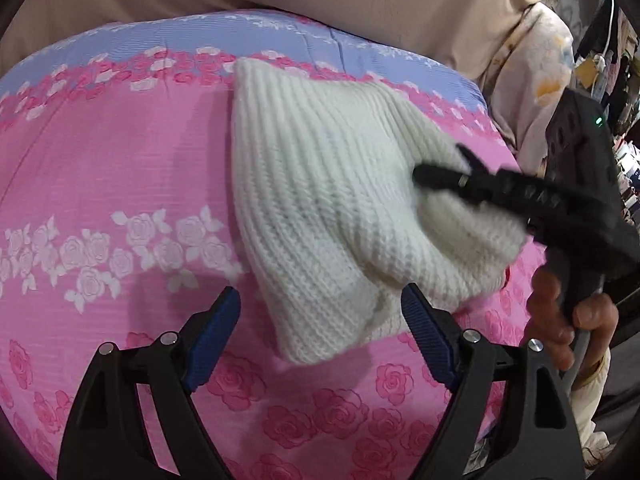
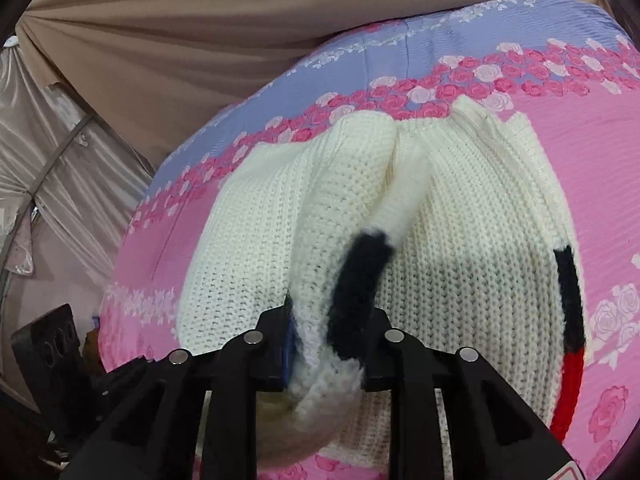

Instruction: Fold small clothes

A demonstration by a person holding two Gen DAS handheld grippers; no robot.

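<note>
Because the cream-white ribbed knit garment must be doubled over on itself, it lies spread on the pink bedspread printed with roses and edged with a lilac band, which gives it a broad, soft, level support. No desk is in view; the bed carries the work.

1. Right tool: its jaws stand narrow and pinch a bunched fold of the knit, including a black-trimmed edge. The pinch lifts that portion clear of the layer beneath, so the raised fabric forms a ridge running away from the tool. In the left wrist view the same tool reaches in from the right over the garment, held by a hand.

2. Left tool: its jaws stand wide apart with the blue-padded fingers on either side of the near corner of the garment. Neither pad presses on the knit; nothing is held. The wide stance probably prepares a grasp on this thick corner.

3. A second black and red trim strip lies flat at the garment's right edge, indicating that this side remains unfolded.

Judgement: folding is at an early stage.
</note>
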